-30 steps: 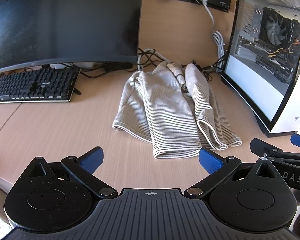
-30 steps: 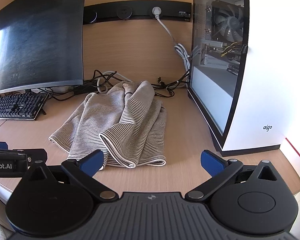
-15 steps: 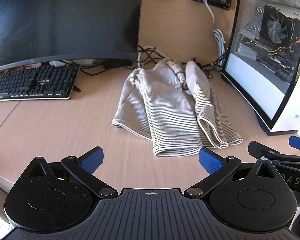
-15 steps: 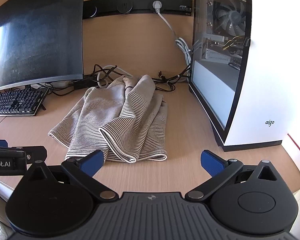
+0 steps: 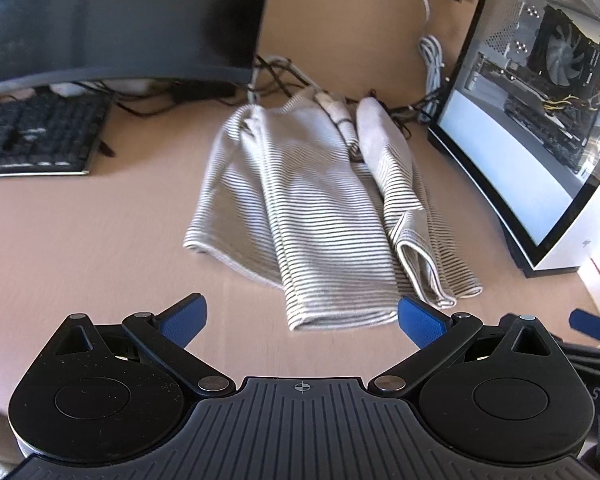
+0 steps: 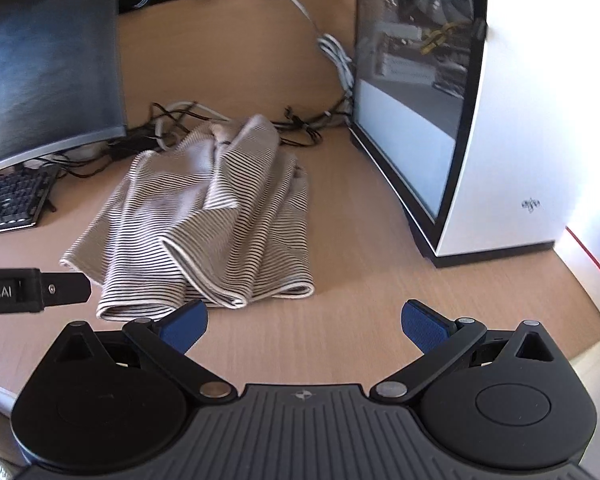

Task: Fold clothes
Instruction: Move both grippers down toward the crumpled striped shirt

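The striped garment (image 5: pixel 320 216) lies crumpled on the wooden desk (image 5: pixel 92 248) between the monitor (image 5: pixel 116 16) and the glass-sided PC case (image 5: pixel 540 120), probably waiting to be spread out. The left gripper (image 5: pixel 302 318) and right gripper (image 6: pixel 304 322) hover near its front hem, jaws wide and empty. Only the right view shows the garment's loose fold from the side.

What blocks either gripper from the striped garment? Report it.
Nothing visible does. Bare desk lies between the open left gripper, the open right gripper and the striped garment.
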Demonstrator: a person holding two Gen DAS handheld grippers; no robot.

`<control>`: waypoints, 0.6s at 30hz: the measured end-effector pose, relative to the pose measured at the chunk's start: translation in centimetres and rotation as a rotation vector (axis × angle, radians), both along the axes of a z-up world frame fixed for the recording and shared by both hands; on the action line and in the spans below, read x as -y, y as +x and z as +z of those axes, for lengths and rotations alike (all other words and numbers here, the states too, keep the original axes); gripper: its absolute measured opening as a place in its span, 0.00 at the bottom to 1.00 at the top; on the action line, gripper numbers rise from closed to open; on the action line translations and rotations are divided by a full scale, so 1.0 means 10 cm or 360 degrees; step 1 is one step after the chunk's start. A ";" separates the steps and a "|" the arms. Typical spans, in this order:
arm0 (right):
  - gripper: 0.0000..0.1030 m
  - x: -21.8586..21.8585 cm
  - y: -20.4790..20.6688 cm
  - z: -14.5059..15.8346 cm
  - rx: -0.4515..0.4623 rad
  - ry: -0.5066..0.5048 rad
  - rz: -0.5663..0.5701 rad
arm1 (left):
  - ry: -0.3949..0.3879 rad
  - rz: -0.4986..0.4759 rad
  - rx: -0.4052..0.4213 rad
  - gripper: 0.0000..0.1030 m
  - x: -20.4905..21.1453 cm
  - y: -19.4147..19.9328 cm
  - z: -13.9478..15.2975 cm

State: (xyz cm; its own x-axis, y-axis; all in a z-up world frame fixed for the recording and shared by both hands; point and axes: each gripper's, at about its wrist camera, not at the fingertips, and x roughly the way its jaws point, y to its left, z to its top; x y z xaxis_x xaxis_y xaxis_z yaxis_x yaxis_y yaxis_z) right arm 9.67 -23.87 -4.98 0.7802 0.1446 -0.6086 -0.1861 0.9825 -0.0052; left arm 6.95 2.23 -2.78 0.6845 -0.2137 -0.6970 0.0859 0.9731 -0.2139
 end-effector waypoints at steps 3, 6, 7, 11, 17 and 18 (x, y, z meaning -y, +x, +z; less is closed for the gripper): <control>1.00 -0.05 0.05 -0.02 -0.0036 -0.0013 -0.0083 | -0.0055 -0.0077 -0.0033 1.00 -0.04 0.20 -0.05; 1.00 -0.11 0.05 -0.02 -0.0078 -0.0056 -0.0173 | -0.0119 -0.0165 -0.0072 1.00 -0.09 0.43 -0.09; 1.00 -0.13 0.06 -0.01 -0.0090 -0.0063 -0.0206 | -0.0137 -0.0203 -0.0080 1.00 -0.11 0.51 -0.10; 1.00 -0.23 0.08 -0.01 -0.0153 -0.0058 -0.0349 | -0.0230 -0.0347 -0.0114 1.00 -0.16 0.88 -0.12; 1.00 -0.33 0.02 0.02 -0.0173 -0.0022 -0.0441 | -0.0276 -0.0390 -0.0129 1.00 -0.13 1.42 -0.25; 1.00 -0.33 0.04 0.05 -0.0162 -0.0004 -0.0422 | -0.0270 -0.0393 -0.0126 1.00 -0.11 1.49 -0.27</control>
